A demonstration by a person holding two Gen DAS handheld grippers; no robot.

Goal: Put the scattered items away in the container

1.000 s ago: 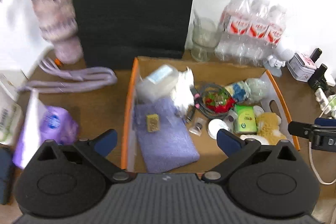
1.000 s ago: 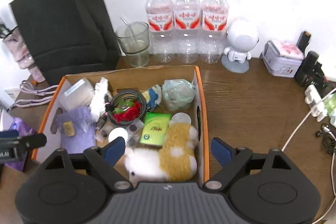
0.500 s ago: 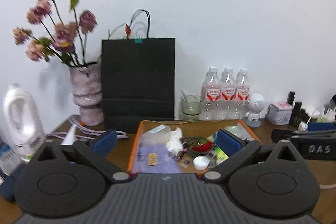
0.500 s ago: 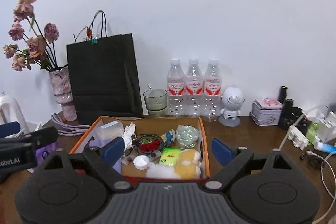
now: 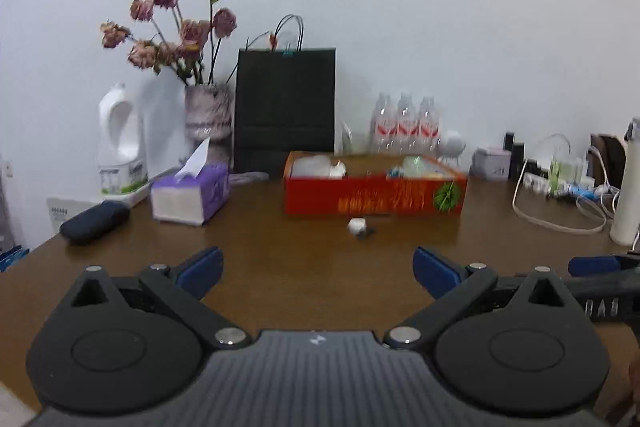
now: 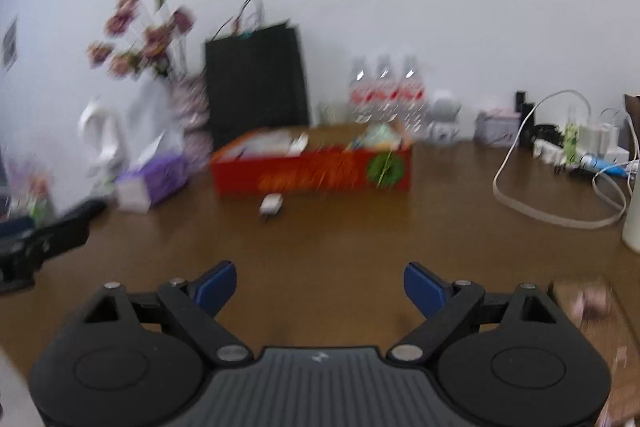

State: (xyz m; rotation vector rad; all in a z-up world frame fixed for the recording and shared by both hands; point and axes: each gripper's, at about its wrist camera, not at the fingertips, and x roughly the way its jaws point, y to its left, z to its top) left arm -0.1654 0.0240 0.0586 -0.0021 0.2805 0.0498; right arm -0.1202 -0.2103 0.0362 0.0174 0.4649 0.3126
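Observation:
A red cardboard box filled with several small items stands on the brown table, far ahead of both grippers; it also shows blurred in the right wrist view. A small white object lies on the table just in front of the box, also in the right wrist view. My left gripper is open and empty, low over the table near its front. My right gripper is open and empty too; its side shows at the right of the left wrist view.
A purple tissue box, a dark case, a white detergent bottle, a flower vase, a black paper bag and water bottles stand left and behind. White cables and a power strip lie right.
Both grippers have pulled back from above the box and dropped low over the front of the table. The box now shows from its red side, farther away. Both stay open.

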